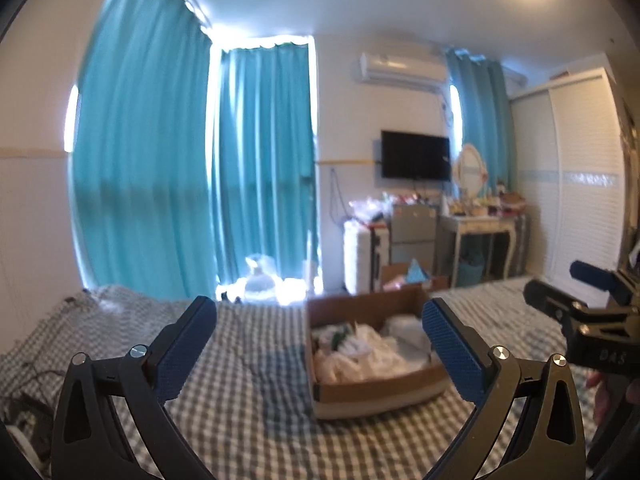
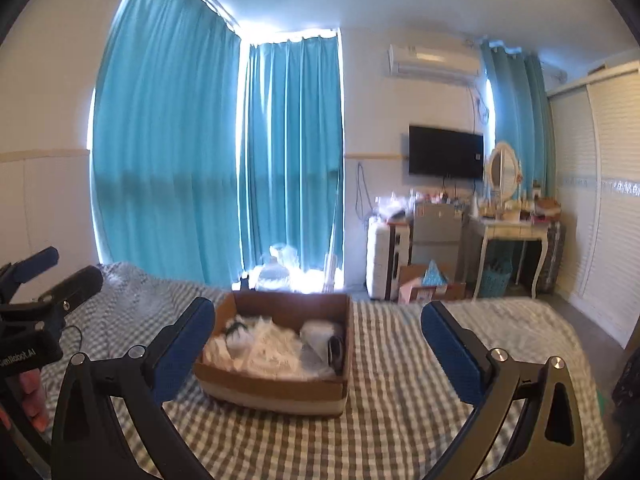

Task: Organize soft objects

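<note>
A cardboard box (image 1: 372,394) sits on the checked bed (image 1: 248,380), holding crumpled white soft items (image 1: 360,354). In the right wrist view the same box (image 2: 276,394) holds white fabric (image 2: 272,350) and a pale roll with a dark end (image 2: 326,340). My left gripper (image 1: 320,344) is open and empty, held above the bed just short of the box. My right gripper (image 2: 318,344) is open and empty, also short of the box. Each gripper shows at the edge of the other's view: the right one (image 1: 568,296) and the left one (image 2: 60,276).
Teal curtains (image 2: 180,152) cover the windows beyond the bed. A wall TV (image 2: 446,152), a dressing table with a mirror (image 2: 508,228), a white appliance (image 2: 380,264) and floor boxes (image 2: 424,280) stand past the foot. A white wardrobe (image 2: 600,200) lines the right wall.
</note>
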`<state>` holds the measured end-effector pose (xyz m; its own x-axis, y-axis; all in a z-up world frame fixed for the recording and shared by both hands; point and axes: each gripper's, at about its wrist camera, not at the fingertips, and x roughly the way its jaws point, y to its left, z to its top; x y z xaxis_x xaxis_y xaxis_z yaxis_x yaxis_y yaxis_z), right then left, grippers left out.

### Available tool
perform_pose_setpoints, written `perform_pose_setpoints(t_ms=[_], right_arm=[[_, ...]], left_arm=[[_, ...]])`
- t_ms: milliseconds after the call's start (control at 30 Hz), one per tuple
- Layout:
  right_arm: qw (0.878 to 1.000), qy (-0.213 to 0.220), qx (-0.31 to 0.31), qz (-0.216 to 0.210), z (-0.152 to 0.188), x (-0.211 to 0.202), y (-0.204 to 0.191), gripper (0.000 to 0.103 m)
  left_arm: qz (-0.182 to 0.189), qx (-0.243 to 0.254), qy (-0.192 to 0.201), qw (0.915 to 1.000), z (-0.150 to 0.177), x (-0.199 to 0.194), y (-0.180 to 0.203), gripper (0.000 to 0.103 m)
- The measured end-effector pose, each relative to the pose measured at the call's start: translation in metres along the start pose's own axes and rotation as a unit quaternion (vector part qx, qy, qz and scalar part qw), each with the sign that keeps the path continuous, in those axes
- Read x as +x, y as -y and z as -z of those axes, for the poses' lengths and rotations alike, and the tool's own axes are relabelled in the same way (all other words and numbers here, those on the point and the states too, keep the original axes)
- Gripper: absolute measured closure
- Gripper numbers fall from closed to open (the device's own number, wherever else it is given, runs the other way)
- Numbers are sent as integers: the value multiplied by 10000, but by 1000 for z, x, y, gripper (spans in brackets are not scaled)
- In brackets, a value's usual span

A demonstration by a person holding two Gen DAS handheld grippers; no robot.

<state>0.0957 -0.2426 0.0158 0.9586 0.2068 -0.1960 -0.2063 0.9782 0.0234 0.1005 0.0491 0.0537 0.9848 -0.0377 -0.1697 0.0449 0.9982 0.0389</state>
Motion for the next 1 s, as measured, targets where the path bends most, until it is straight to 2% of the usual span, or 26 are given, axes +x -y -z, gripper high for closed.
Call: perform_pose_setpoints(t_ms=[100,233,400,1000], right_arm=[[9996,-231,47,138,11,16,6,0],[9994,-264,0,237,20,23,4,0],[9995,-256,-29,196,25,25,-2,0],[9994,-244,14,225,37,27,-5,0]], left_arm=[[-14,174,-61,9998,11,11,7,0],[0,297,-101,9995,24,15,10,0],[72,216,-309,9993,30,18,9,0],[175,42,-499,9986,36,20,5,0]])
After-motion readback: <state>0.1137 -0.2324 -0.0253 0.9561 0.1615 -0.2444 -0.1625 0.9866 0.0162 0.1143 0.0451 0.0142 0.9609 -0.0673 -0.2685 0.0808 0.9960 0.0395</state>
